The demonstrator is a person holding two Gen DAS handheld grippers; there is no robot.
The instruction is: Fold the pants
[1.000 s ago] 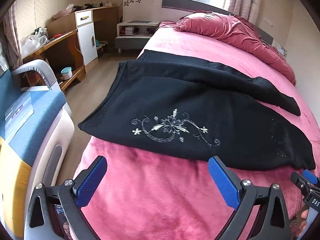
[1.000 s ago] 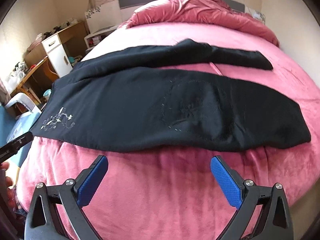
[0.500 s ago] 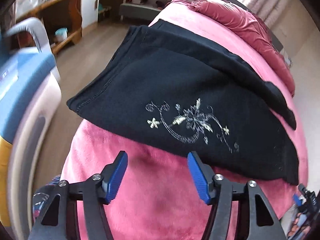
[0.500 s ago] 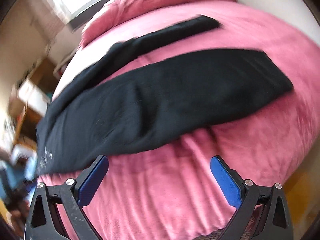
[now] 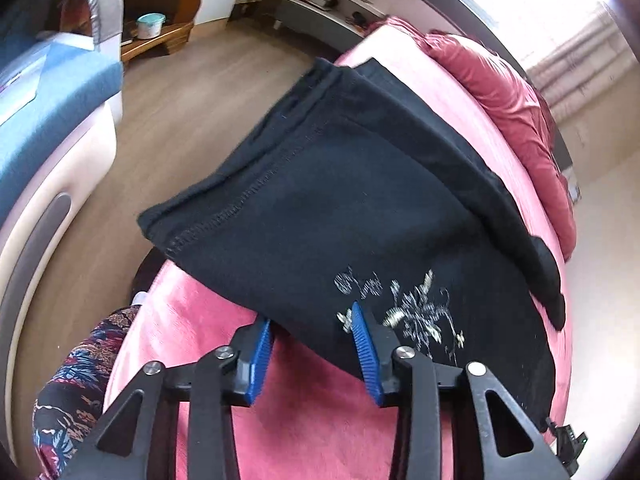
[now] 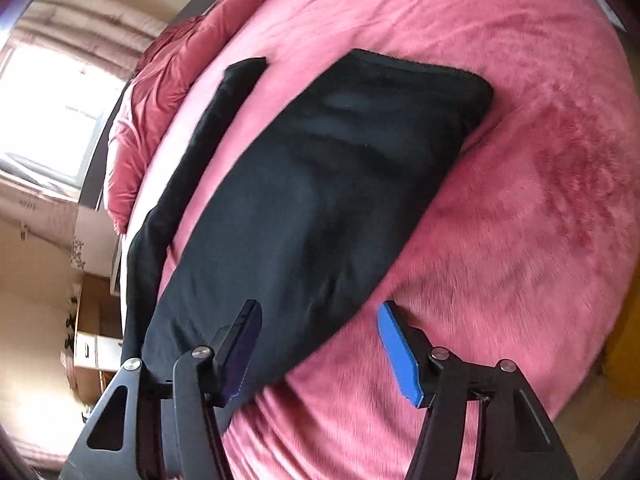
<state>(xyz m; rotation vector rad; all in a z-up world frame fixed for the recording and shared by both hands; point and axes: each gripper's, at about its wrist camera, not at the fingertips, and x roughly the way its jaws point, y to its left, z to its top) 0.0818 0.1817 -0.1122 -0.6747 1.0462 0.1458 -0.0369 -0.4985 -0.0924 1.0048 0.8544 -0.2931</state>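
Observation:
Black pants (image 5: 340,200) lie spread across a pink bed (image 5: 304,432), with a pale flower embroidery (image 5: 412,312) near the waist. My left gripper (image 5: 310,320) is at the near edge by the waist. Its jaws are closing, the edge of the cloth lies between them, and the blue pads (image 5: 256,356) stand apart from it. In the right wrist view the near leg (image 6: 320,184) runs away toward its cuff, and the far leg (image 6: 208,128) lies beside it. My right gripper (image 6: 318,312) straddles that leg's near edge, its jaws closing with a gap left.
A crumpled red duvet (image 5: 512,92) lies at the head of the bed. Left of the bed are a wooden floor (image 5: 180,100), a blue-topped seat (image 5: 48,92) and wooden shelves (image 5: 160,36). A person's patterned clothing (image 5: 80,380) shows at the lower left.
Both grippers have dropped toward the pants' near edge and rolled. Their jaws have narrowed from wide open, and the cloth edge now lies between each pair.

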